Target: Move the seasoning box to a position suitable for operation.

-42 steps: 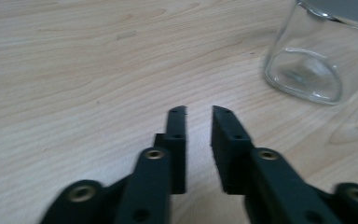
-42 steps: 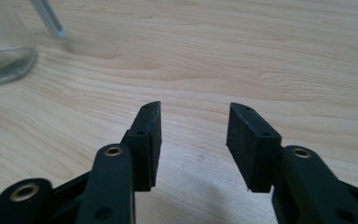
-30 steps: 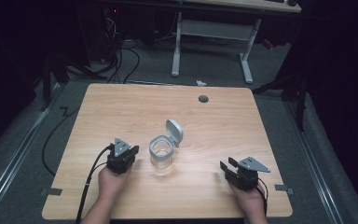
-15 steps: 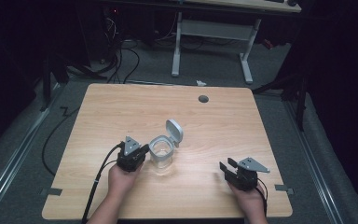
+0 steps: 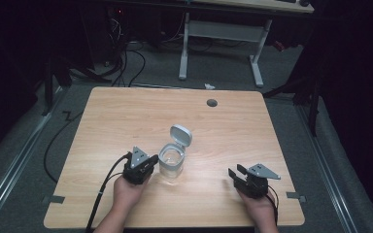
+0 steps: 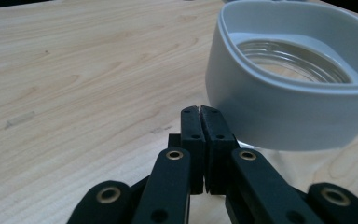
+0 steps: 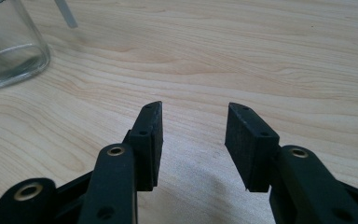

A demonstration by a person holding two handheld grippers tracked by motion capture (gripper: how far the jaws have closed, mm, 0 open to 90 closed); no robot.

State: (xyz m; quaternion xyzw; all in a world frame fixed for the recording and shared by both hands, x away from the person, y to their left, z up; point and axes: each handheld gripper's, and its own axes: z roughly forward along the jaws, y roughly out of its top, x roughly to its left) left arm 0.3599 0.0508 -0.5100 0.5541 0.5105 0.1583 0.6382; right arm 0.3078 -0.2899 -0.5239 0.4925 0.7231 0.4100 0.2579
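Sitting just left of the glass jar [image 5: 171, 162]: left gripper [image 5: 148, 164], jaws pressed together, empty. Lying well right of it: right gripper [image 5: 235, 173], jaws parted.

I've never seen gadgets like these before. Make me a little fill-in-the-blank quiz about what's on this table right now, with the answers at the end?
1. The jaws of the left gripper are pressed ____.
2. The jaws of the right gripper stand ____, with bare wood between them.
3. The hinged grey lid of the clear glass jar is flipped ____.
4. The jar stands nearer the ____ gripper.

Missing words: shut; open; open; left
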